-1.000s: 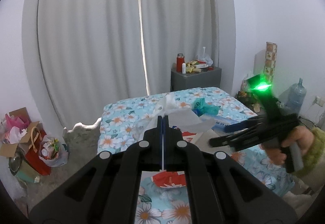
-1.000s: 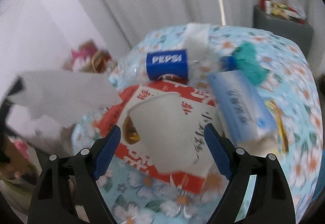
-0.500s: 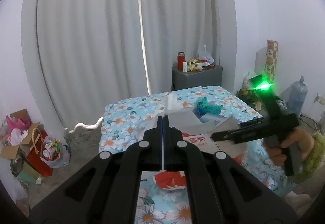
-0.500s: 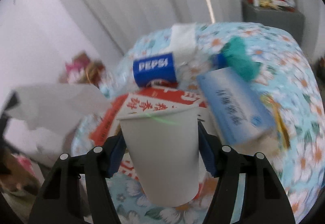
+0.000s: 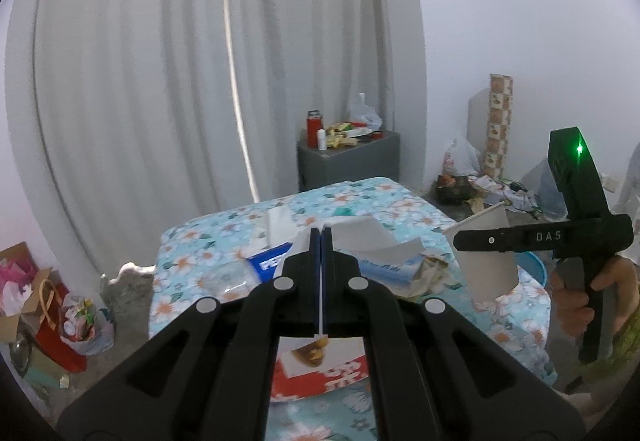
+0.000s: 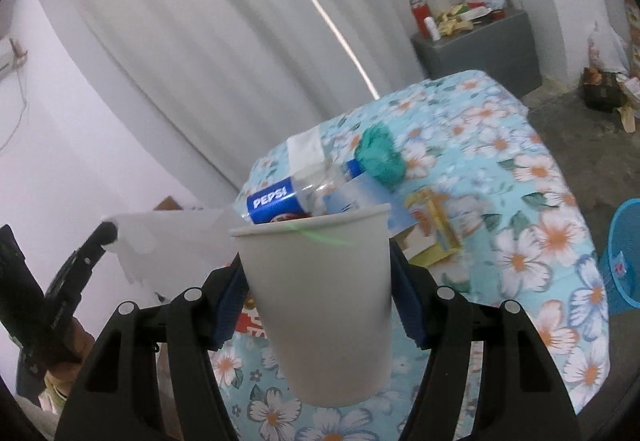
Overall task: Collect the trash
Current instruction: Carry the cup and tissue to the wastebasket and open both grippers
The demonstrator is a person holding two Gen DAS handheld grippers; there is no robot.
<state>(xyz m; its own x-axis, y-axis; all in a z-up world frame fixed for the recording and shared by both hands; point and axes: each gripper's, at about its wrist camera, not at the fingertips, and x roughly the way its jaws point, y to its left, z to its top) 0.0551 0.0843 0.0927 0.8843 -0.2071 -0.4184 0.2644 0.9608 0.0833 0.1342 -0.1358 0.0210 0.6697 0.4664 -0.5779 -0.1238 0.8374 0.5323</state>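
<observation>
Left wrist view: we see the left tongs (image 5: pixel 321 237) pressed fully together on a thin white sheet of paper (image 5: pixel 362 237), which fans out beyond the tips. Below them lies the table (image 5: pixel 400 201) under a floral cloth, bearing a Pepsi bottle (image 5: pixel 264 263), a blue tissue pack (image 5: pixel 384 267) and a red-and-white carton (image 5: pixel 320 373). At right, a hand (image 5: pixel 580 301) carries the right tongs (image 5: pixel 486 241), clamped on a white paper cup (image 5: pixel 486 269) raised clear of the table.

Right wrist view: we see the right tongs (image 6: pixel 318 301) with both blue pads (image 6: pixel 408 313) against the cup's (image 6: pixel 320 305) sides; it is upright, above the table edge. Their jaws have just been closing on the cup. Behind it lie the bottle (image 6: pixel 276 201) and a teal crumple (image 6: pixel 380 155). A blue basket (image 6: pixel 624 253) stands on the floor at right.
</observation>
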